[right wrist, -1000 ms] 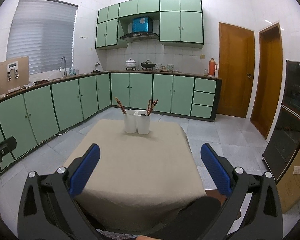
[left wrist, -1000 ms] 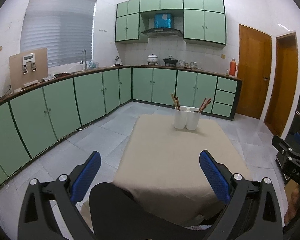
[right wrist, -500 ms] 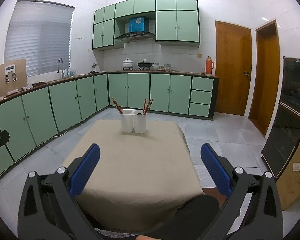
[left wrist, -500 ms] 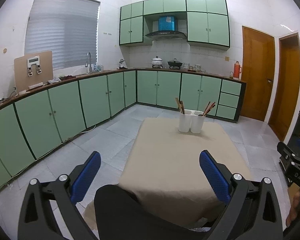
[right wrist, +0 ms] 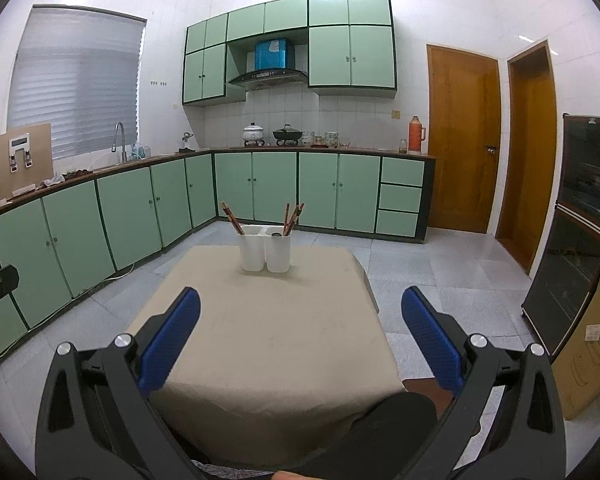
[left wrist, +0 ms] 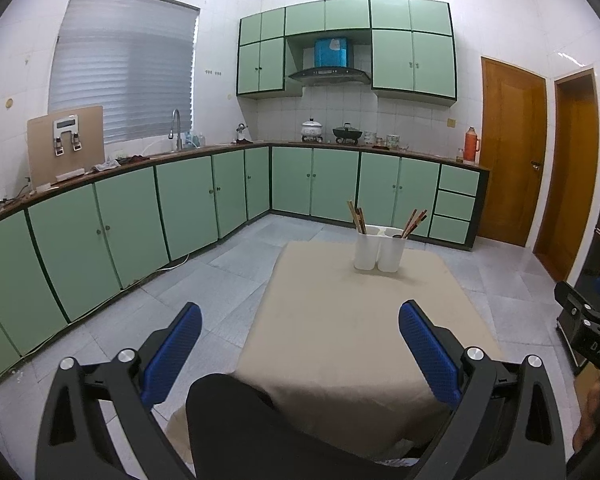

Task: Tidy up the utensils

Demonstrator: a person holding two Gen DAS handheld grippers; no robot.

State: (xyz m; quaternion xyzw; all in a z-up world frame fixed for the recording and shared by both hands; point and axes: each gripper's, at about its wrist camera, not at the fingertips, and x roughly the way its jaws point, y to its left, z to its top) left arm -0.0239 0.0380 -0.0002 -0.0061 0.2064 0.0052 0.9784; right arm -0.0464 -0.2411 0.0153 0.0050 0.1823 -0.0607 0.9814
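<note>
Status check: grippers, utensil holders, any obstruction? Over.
Left gripper and right gripper open, empty, short of the table. Chopsticks upright in twin white holders at far side. Nothing in between.

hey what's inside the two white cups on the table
Brown chopsticks stick up out of both white cups: a bunch leaning left in the left cup, a bunch leaning right in the right. Their lower ends, and anything else inside, are hidden by the cup walls.

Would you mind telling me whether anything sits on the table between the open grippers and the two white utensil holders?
Nothing visible does. Between the right gripper and the white utensil holders lies only bare tablecloth; the left gripper has the same clear stretch.
</note>
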